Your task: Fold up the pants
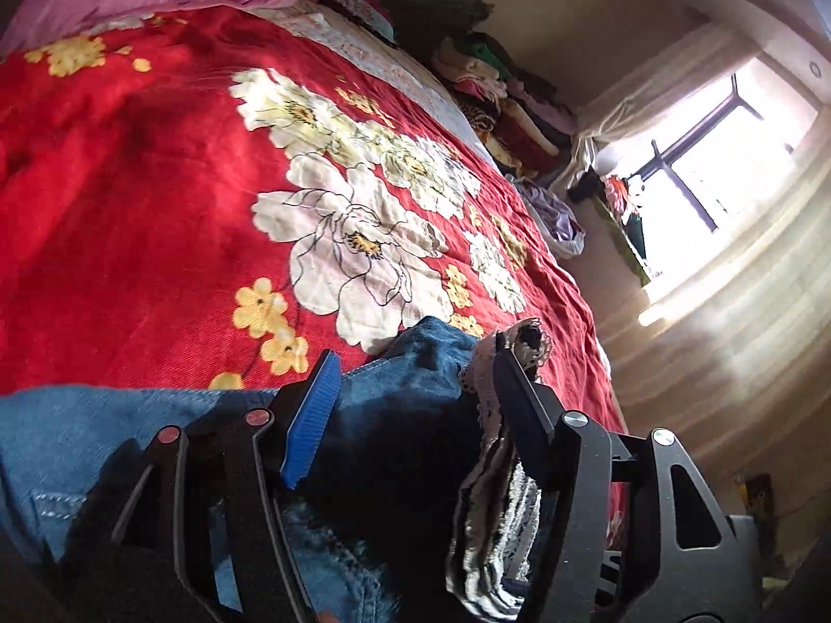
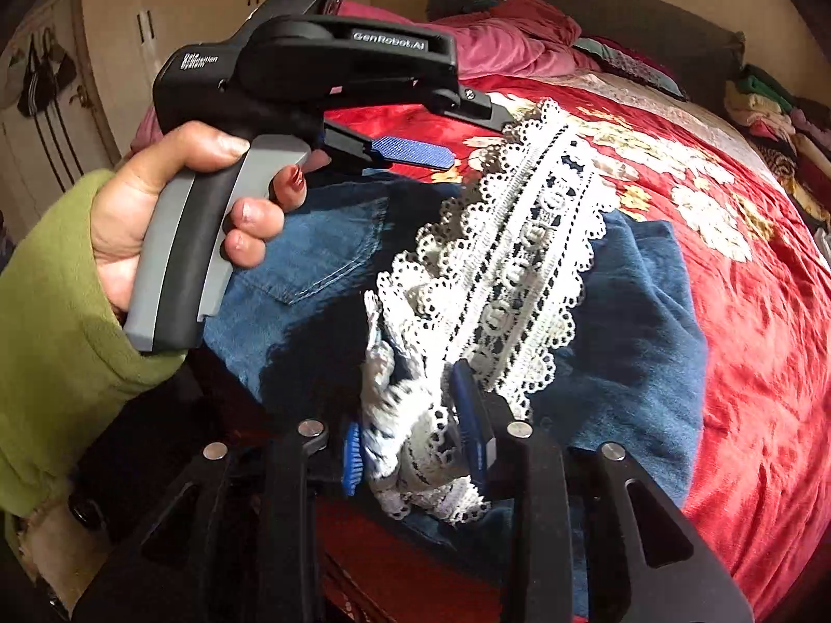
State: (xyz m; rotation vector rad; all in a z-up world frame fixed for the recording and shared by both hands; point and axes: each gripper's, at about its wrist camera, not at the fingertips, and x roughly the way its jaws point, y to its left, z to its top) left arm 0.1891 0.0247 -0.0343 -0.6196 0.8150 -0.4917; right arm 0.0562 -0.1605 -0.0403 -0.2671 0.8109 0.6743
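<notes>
The blue denim pants [image 2: 322, 259] lie on the bed's red floral cover [image 2: 753, 363], their white lace trim [image 2: 519, 270] lifted between both grippers. The left gripper [image 1: 415, 379] has its jaws wide, lace draped over one finger; the right gripper [image 2: 415, 446] pinches bunched lace

The left wrist camera sits close above the blue pants [image 1: 394, 415], tilted, looking along its fingers across the red floral bedspread [image 1: 130, 239] toward a bright window [image 1: 727, 156]. The right wrist camera looks down its own fingers at the same pants [image 2: 639, 322] and bedspread [image 2: 753, 363], facing the headboard, with the left gripper [image 2: 462, 132] in its view.
</notes>
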